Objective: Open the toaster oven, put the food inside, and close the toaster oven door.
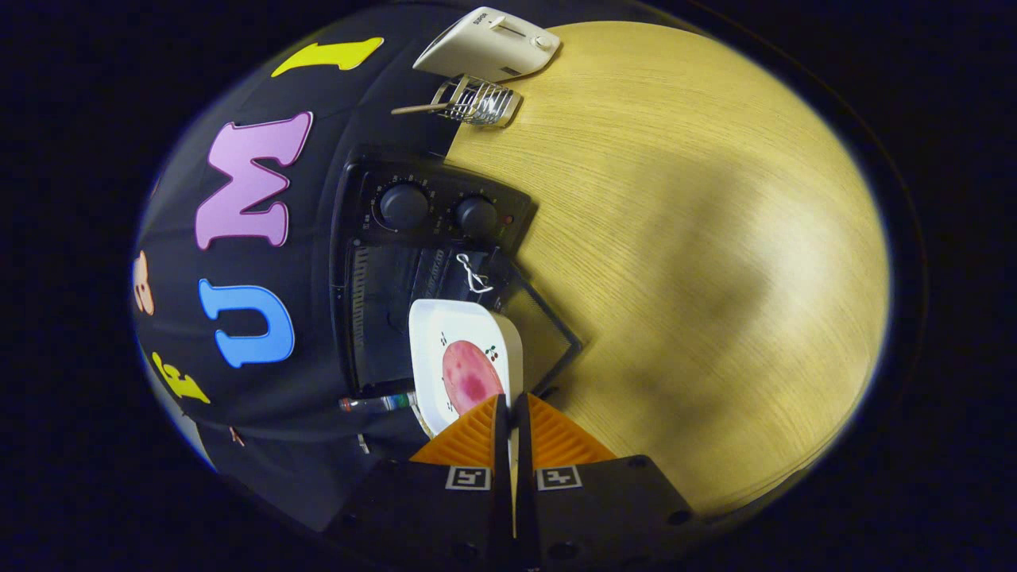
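Observation:
My gripper [510, 401] is shut on the rim of a white square plate [469, 334], both fingers pressing on its near edge. A round pink slice of food [470, 377] lies on the plate. The view is rolled sideways. Just beyond the plate stands the black toaster oven [413, 262] with its door [548, 334] swung open onto the wooden table; a white cord [473, 274] is tied at the door's handle. The plate's far part reaches over the oven's opening. Two knobs [405, 206] sit on the oven's control panel.
Beyond the oven a white pop-up toaster [489, 44] and a wire rack [477, 102] with a wooden handle stand on the table [699, 238]. A marker pen [380, 403] lies beside the oven near the plate. The black cloth wall runs behind the oven.

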`<state>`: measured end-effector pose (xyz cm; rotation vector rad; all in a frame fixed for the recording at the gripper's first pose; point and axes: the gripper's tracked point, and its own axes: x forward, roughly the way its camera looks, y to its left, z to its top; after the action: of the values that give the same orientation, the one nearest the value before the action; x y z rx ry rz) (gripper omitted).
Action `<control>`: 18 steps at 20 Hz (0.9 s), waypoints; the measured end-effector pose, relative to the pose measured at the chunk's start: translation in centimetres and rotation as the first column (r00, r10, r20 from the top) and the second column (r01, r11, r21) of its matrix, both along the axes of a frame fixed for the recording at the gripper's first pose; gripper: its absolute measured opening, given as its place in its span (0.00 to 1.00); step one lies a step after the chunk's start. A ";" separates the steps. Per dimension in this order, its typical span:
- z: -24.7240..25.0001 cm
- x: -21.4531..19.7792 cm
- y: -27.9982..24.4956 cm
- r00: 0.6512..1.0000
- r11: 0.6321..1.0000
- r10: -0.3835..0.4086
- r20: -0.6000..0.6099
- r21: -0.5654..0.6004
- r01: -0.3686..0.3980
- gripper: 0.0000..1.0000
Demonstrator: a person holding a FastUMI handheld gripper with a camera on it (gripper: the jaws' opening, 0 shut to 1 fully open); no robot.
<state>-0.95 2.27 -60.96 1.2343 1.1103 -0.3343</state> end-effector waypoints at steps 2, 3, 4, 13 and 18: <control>-0.6 2.4 1.7 0.998 0.998 -0.066 0.007 0.002 0.066 0.07; -0.6 3.6 2.6 0.996 0.996 -0.092 0.016 0.012 0.091 0.07; -0.7 4.7 3.3 0.992 0.992 -0.126 0.023 0.019 0.126 0.07; -3.7 11.2 5.8 0.928 0.928 -0.372 -0.017 0.026 0.373 0.07; -5.1 13.0 6.3 0.903 0.904 -0.426 -0.050 0.006 0.427 0.07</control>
<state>12.06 8.52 -66.04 1.4898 0.8744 -0.6909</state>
